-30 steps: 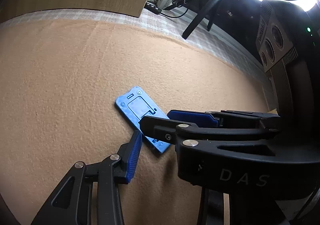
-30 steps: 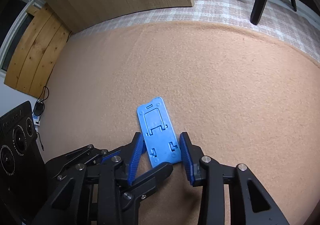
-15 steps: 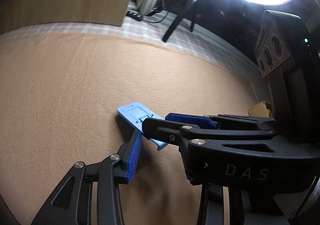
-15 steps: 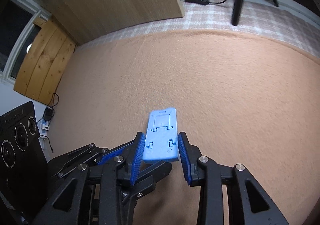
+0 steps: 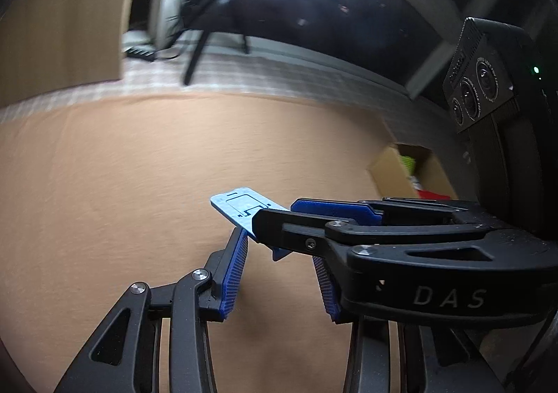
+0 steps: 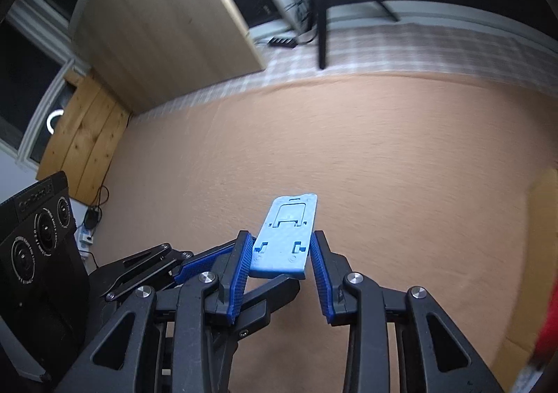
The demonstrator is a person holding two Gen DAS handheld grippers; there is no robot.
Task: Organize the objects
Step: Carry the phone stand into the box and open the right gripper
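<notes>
A flat blue plastic phone stand [image 6: 286, 236], folded, is pinched by its near end between the 2 ribbed blue pads of the right hand-held gripper [image 6: 281, 255]; its far end projects forward and slightly upward beyond the fingertips, clear of the tan felt-covered tabletop [image 6: 383, 155] below. The left hand-held gripper [image 5: 279, 250] crosses in from the left side of the right one, and in the right wrist view 1 of its black fingers [image 6: 268, 291] lies directly beneath the near edge of the stand. In the left wrist view the stand [image 5: 244, 206] sits just ahead of the left pads, partly hidden by a black finger [image 5: 296, 229] of the right hand-held gripper; whether the left pads press on the stand cannot be told, though they stand partly apart. Farther off to the right of both hand-held grippers is an open cardboard box [image 5: 387, 169] holding blurred green and red items. Beyond the tabletop lie a checked cloth [image 6: 401, 44], a pale wooden panel [image 6: 167, 30] and a black power strip [image 6: 282, 42].
</notes>
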